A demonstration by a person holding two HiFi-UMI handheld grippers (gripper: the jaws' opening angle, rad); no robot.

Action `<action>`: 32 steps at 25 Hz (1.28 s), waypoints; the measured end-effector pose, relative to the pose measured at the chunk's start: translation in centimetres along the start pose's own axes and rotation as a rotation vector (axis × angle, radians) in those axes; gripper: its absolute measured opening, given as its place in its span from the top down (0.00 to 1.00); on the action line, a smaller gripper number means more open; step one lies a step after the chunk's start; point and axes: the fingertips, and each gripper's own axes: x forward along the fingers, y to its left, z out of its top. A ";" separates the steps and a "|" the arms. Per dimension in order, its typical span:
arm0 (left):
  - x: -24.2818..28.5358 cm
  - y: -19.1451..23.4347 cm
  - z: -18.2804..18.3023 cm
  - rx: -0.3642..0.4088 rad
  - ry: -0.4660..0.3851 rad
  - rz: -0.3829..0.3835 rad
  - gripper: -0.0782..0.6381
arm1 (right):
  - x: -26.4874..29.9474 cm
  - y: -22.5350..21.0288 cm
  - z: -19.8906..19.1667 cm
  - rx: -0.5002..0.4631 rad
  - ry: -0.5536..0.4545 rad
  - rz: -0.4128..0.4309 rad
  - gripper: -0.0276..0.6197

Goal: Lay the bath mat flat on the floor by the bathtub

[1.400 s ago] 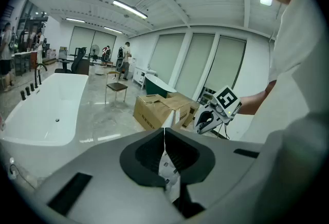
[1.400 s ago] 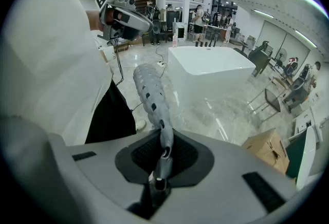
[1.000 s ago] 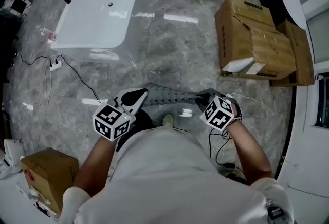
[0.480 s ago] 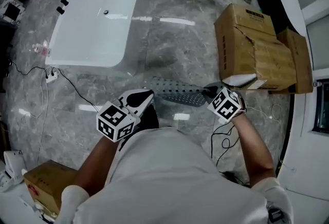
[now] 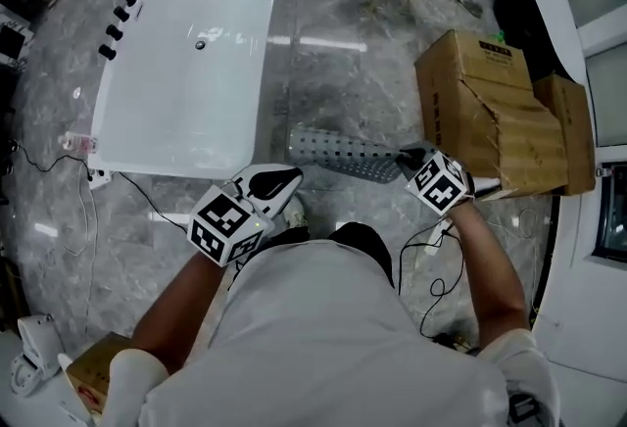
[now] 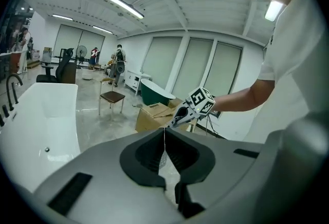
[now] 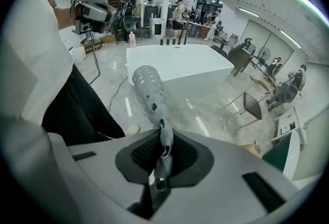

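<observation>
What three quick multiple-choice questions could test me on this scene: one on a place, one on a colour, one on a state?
1. Where does the bathtub stand?
A. Ahead, to the left
B. Ahead, to the right
C. Out of sight

2. What colour is the bath mat?
A. Grey
B. Blue
C. Red

3. What is the right tool doing?
A. Hanging open
B. Shut on the bath mat
C. Shut on a towel

Answers:
1. A, the head view shows it at upper left.
2. A, its holed surface is grey.
3. B, its own view shows the jaws clamping the mat's end.
</observation>
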 end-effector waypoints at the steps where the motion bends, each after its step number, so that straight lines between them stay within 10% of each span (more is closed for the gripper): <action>1: 0.0 1.1 0.4 0.002 -0.002 0.000 0.87 | 0.6 -1.3 1.0 -0.003 0.000 -0.009 0.90; 18: 4.1 16.8 6.9 -0.099 -0.059 0.166 0.87 | 14.4 -25.3 13.1 -0.080 -0.037 -0.024 0.90; 32: 17.2 28.1 15.2 -0.237 0.018 0.199 0.87 | 27.5 -46.2 18.8 -0.170 -0.022 0.044 0.90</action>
